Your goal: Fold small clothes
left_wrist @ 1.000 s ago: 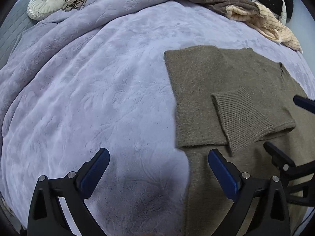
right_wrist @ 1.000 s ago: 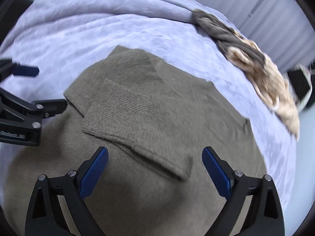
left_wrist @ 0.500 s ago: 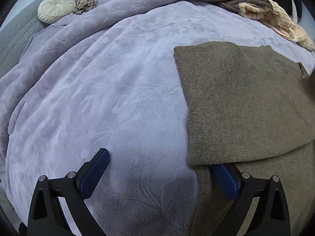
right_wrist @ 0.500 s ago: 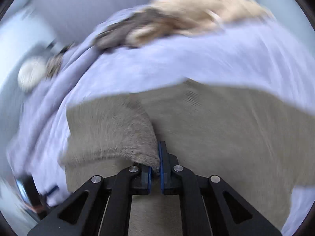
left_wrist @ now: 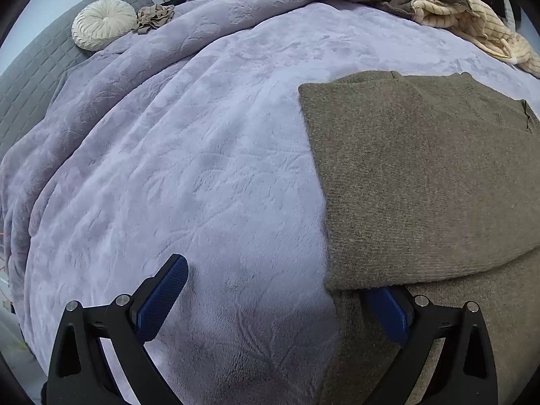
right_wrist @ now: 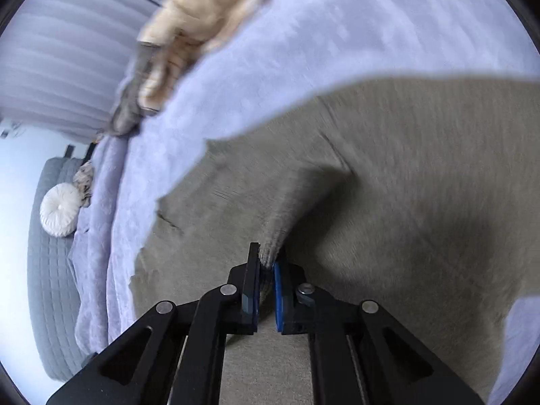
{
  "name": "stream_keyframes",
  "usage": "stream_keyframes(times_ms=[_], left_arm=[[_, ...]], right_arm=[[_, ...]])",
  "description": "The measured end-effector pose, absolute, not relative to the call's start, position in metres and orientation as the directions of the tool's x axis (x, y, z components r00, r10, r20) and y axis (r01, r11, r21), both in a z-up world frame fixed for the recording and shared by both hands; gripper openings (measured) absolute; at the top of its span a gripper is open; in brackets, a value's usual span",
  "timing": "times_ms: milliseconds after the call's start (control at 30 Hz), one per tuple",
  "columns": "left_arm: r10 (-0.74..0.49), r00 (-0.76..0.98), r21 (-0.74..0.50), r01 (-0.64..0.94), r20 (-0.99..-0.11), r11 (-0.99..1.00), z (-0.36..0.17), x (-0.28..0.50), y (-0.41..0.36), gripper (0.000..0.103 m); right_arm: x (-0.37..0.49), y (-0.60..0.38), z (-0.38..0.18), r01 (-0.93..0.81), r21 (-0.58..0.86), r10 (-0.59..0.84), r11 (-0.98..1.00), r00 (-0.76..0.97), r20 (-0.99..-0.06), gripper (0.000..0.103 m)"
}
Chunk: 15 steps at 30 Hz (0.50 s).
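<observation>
An olive-brown knit sweater [left_wrist: 422, 175] lies partly folded on the lavender blanket [left_wrist: 202, 141], a folded-over layer on top of its body. My left gripper [left_wrist: 276, 290] stands open at the sweater's near left corner. Its left finger [left_wrist: 162, 297] rests over the blanket, and the tip of its right finger [left_wrist: 388, 310] is tucked under the edge of the folded layer. In the right wrist view my right gripper [right_wrist: 266, 263] is shut on a raised ridge of the sweater [right_wrist: 405, 175], which pulls up into a peak between the pads.
A heap of beige and brown clothes [left_wrist: 438, 10] lies at the far edge of the bed. A round cream cushion [left_wrist: 103, 23] and a small crumpled cloth [left_wrist: 155, 17] sit by the grey quilted headboard [left_wrist: 30, 64]. Pleated curtains [right_wrist: 60, 67] hang behind.
My right gripper went from wide open to shut on sweater fabric, rolled strongly and swung across the garment. It left the left wrist view. The ribbed cuff is gone from sight, and the folded layer now hides my left gripper's right fingertip.
</observation>
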<state>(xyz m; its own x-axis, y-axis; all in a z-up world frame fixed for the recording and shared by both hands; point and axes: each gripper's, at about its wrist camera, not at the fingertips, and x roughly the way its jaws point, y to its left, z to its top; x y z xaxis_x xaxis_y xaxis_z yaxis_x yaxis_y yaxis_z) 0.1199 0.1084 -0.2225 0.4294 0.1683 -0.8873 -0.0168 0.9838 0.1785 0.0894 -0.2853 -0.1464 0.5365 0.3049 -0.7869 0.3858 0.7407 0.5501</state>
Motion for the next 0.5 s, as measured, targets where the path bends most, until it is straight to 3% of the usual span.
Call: stream_keyframes(times_ms=[100,200,300,333,400,500], left_arm=[[0.173,0.432,0.190,-0.002,-0.885,0.982,-0.225,0.123,0.109,0.103],[0.189,0.417,0.241,0.076,-0.889,0.968,-0.219,0.118,0.108,0.103],[0.186,0.418,0.278,0.172,-0.889,0.945,-0.202,0.107,0.115,0.103],[0.184,0.414,0.280,0.184,-0.892,0.942,-0.196,0.105,0.121,0.103],[0.125,0.392,0.212,0.187,-0.911,0.959,-0.183,0.110,0.136,0.103],[0.004,0.362,0.059,0.141,-0.932,0.988,-0.173,0.136,0.152,0.103]], right_arm=[[0.083,-0.292,-0.152,0.393,0.472,0.248,0.789,0.500,-0.830,0.007],[0.074,-0.308,-0.183,0.472,0.484,0.282,0.737,0.436,-0.855,0.008],[0.062,-0.316,-0.183,0.484,0.514,0.286,0.708,0.468,-0.836,0.019],[0.059,-0.315,-0.179,0.479,0.509,0.279,0.715,0.472,-0.836,0.028],[0.050,-0.309,-0.171,0.451,0.534,0.306,0.715,0.484,-0.820,0.039],[0.037,-0.273,-0.163,0.362,0.648,0.457,0.670,0.487,-0.744,0.040]])
